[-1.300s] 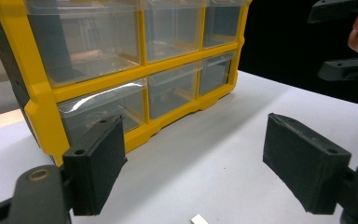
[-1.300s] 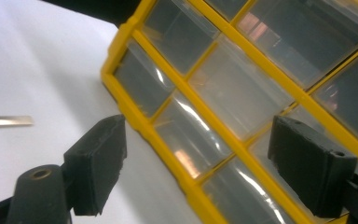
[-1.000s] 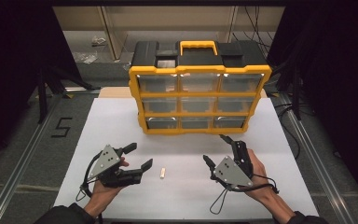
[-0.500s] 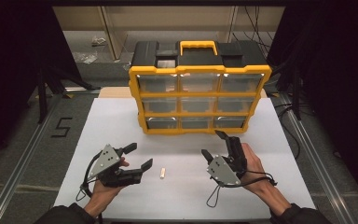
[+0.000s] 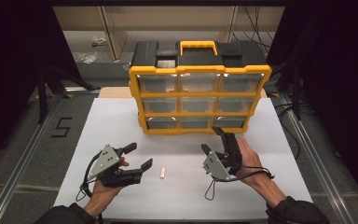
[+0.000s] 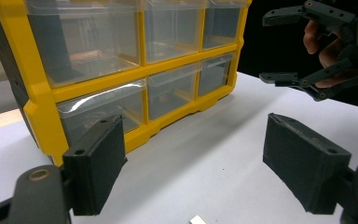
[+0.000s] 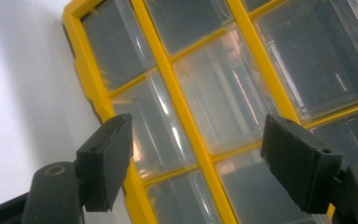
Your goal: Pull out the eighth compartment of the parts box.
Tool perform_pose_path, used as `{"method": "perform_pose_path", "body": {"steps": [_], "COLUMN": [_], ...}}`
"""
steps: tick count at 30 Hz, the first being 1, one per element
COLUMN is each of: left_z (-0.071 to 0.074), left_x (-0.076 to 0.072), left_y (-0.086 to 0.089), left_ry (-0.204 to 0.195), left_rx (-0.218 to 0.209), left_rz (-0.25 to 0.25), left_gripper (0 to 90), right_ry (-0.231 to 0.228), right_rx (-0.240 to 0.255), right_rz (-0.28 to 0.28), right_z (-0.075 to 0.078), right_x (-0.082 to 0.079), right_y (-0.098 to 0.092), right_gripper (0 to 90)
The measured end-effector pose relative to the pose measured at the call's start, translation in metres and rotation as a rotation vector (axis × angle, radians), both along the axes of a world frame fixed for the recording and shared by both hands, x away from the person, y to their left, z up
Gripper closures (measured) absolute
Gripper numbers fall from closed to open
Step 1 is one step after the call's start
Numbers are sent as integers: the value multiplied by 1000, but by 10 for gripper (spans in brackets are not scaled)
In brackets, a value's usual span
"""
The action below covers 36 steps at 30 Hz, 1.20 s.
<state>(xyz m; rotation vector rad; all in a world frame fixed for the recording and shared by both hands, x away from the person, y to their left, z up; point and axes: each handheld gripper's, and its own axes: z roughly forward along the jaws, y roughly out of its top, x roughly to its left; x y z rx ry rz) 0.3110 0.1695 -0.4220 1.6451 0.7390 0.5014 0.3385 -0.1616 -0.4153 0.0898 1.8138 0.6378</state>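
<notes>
right gripper (image 5: 213,140): jaws spread, just narrowing, nothing between | I've edged it nearer drawer box (image 5: 199,88) | left gripper (image 5: 138,157): spread, empty

The high view looks forward and down from above the person's side of the white counter (image 5: 121,121), taking in the whole yellow drawer cabinet (image 5: 199,86) at the far end. The left gripper view sits low over the counter (image 6: 205,154) and faces the cabinet (image 6: 135,70) at a slant from close by, with the right gripper (image 6: 286,46) at its upper right. The right gripper view, rolled to one side, looks at the cabinet's clear drawers (image 7: 223,102) from very near, so all three views share the cabinet front.
</notes>
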Motion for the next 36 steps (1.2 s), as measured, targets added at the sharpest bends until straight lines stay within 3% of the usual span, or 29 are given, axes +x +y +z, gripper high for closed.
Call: {"method": "perform_pose_path", "body": {"steps": [36], "left_z": [1], "left_x": [-1], "left_y": [0], "left_ry": [-12], "left_rx": [-8], "left_rz": [-2], "left_gripper": [202], "right_ry": [-81], "right_rx": [-221], "right_rz": [-57], "right_z": [-31], "right_x": [41], "right_y": [18], "right_gripper": [320]}}
